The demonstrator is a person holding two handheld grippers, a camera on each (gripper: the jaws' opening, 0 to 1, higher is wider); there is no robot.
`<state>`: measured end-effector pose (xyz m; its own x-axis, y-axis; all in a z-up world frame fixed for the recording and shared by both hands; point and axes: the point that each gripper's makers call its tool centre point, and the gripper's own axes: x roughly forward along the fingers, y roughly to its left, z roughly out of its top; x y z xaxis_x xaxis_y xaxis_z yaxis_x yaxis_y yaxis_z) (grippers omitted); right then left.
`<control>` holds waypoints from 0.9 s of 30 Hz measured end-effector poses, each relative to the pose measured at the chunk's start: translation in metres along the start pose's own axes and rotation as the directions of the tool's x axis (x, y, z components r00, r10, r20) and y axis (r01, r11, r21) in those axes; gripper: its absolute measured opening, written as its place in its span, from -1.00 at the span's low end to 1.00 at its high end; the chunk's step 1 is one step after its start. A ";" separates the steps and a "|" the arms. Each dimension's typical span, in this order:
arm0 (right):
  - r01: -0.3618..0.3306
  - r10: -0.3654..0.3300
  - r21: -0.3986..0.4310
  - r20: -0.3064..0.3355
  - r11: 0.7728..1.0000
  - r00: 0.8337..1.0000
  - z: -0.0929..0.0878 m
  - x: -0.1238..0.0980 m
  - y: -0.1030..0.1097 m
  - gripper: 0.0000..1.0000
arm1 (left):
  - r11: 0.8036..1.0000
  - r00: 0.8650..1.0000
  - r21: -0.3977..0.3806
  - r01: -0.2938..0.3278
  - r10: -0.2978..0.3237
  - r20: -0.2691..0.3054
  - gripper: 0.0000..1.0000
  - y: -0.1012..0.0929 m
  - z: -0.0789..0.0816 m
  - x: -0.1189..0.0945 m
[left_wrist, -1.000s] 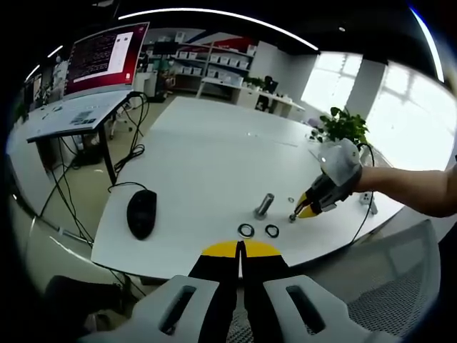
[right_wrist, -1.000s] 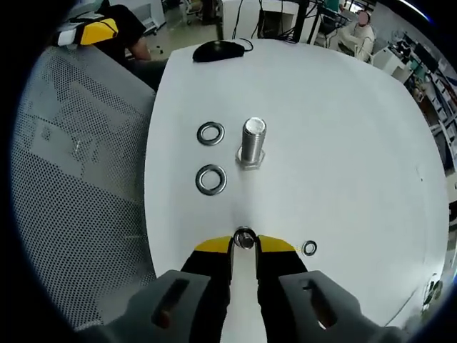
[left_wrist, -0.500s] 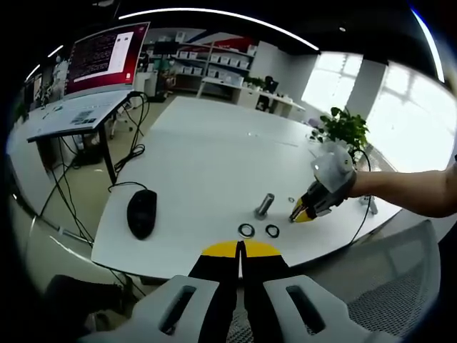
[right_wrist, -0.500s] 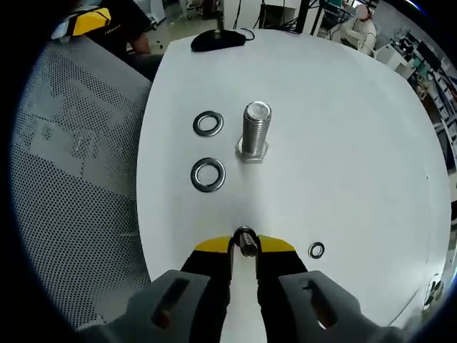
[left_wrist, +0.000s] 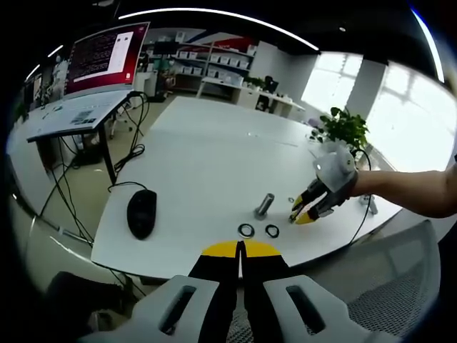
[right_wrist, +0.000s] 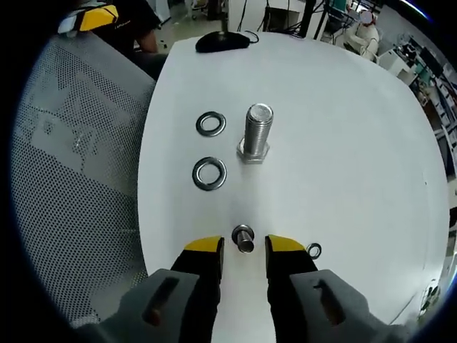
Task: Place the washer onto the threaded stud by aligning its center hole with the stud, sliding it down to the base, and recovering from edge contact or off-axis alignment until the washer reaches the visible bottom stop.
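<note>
A large threaded stud (right_wrist: 257,133) stands upright on its hex head on the white table (right_wrist: 343,143). Two flat washers lie to its left, one farther (right_wrist: 211,123) and one nearer (right_wrist: 209,174). My right gripper (right_wrist: 245,248) is open just above the table. A small metal bolt-like piece (right_wrist: 243,238) stands free between its yellow-tipped jaws. A tiny washer (right_wrist: 313,250) lies just right of the right jaw. In the left gripper view the stud (left_wrist: 263,206), both washers (left_wrist: 246,230) (left_wrist: 272,231) and the right gripper (left_wrist: 300,213) show. My left gripper (left_wrist: 240,247) is shut and empty, off the table's near edge.
A black mouse (left_wrist: 141,213) lies on the table's left part, also seen far off (right_wrist: 221,41). A mesh chair (right_wrist: 71,164) stands against the table edge. A potted plant (left_wrist: 344,127) sits at the far right, and a side desk carries a monitor (left_wrist: 107,57).
My right gripper has opened and let go of the small metal piece, which now stands on the table between the jaws. The left gripper has stayed put.
</note>
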<state>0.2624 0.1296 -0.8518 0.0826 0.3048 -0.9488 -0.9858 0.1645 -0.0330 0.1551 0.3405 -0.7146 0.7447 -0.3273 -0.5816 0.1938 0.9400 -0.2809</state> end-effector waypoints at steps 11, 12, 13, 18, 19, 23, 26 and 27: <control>0.016 -0.016 0.056 0.003 0.998 1.000 -0.016 -0.011 -0.013 -0.50 | 1.000 1.000 0.002 0.001 -0.001 -0.001 -1.00 -0.002 0.000 -0.001; 0.017 -0.017 0.062 0.003 0.998 1.000 -0.017 -0.012 -0.014 -0.50 | 1.000 1.000 0.002 0.001 -0.001 -0.001 -1.00 -0.002 0.000 -0.001; 0.022 -0.022 0.068 0.002 0.997 1.000 -0.020 -0.013 -0.016 -0.50 | 1.000 1.000 0.002 0.001 -0.001 0.000 -1.00 -0.002 0.000 -0.001; 0.041 -0.044 0.114 0.019 0.993 0.999 -0.024 -0.017 -0.025 -0.50 | 1.000 1.000 0.003 0.002 -0.002 -0.001 -1.00 -0.002 0.000 -0.001; 0.045 -0.049 0.126 0.025 0.991 0.999 -0.024 -0.018 -0.026 -0.50 | 1.000 1.000 0.003 0.002 -0.002 -0.001 -1.00 -0.002 0.000 -0.001; 0.050 -0.058 0.166 0.042 0.985 0.997 -0.025 -0.018 -0.033 -0.50 | 1.000 1.000 0.003 0.002 -0.002 -0.001 -1.00 -0.002 0.001 0.000; 0.064 -0.073 0.174 0.044 0.983 0.996 -0.027 -0.018 -0.036 -0.50 | 1.000 1.000 0.003 0.001 -0.001 0.000 -1.00 -0.002 0.001 0.000; 0.070 -0.079 0.176 0.045 0.982 0.996 -0.027 -0.017 -0.039 -0.50 | 1.000 1.000 0.002 0.001 -0.001 0.000 -1.00 -0.001 0.000 0.000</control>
<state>0.2951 0.0922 -0.8426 0.1671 0.3323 -0.9282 -0.9365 0.3479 -0.0440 0.1549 0.3393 -0.7136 0.7444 -0.3282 -0.5815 0.1959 0.9399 -0.2797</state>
